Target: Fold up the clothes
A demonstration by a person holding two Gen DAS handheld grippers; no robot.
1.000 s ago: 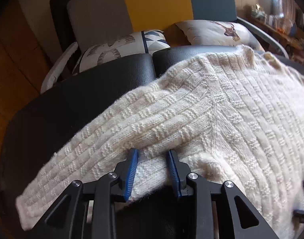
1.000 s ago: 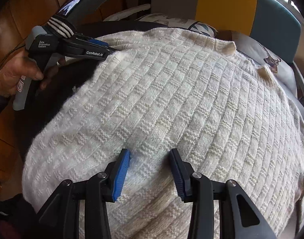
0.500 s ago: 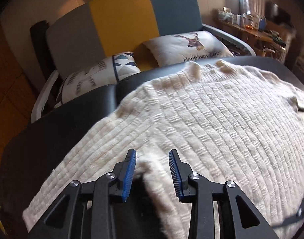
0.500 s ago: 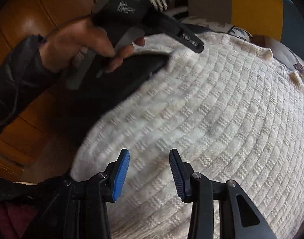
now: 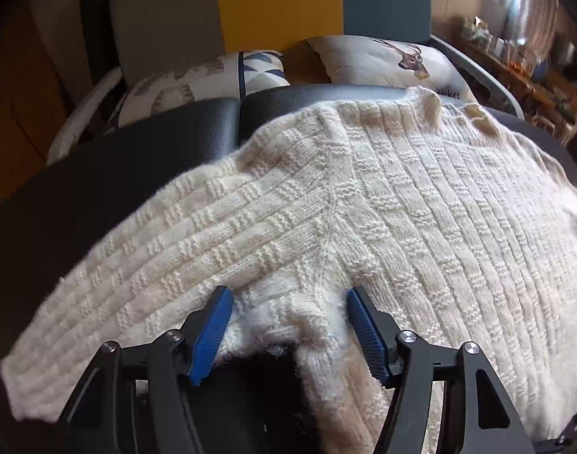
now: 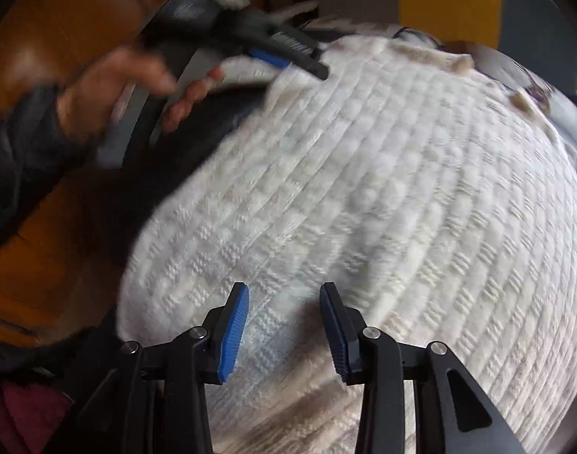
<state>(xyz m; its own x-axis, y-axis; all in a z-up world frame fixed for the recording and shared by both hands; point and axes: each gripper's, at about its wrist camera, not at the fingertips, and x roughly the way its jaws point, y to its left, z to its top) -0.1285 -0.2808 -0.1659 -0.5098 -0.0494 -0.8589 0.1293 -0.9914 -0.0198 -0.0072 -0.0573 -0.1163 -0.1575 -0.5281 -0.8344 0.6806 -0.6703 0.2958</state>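
While the cream knit sweater (image 5: 383, 204) is still spread face-down-or-up (can't tell which) across the dark padded bench (image 5: 99, 189), it covers nearly all of it, with the sofa (image 5: 281, 3) and two printed cushions (image 5: 383, 60) right behind. One sleeve (image 5: 118, 291) runs out to the near left corner, and the collar sits at the far edge.

Biggest worry from here: my left gripper (image 5: 288, 325) has its jaws opening around the bunched armpit fold, pads not pressing on it, so that little heap could just slump back and leave a lump under the next fold. Chunky wool like this is springy and snaggy too, so a ribbed pad could drag a loop.

My right gripper (image 6: 283, 325) hangs over the body of the sweater with its jaws partly apart and nothing pinched, knit only lying beneath them. That view is motion-blurred, so I'd guess a sloppy grab could catch one layer only.

Texture is a basket-rib pattern, thick and fuzzy, a bit pilled.
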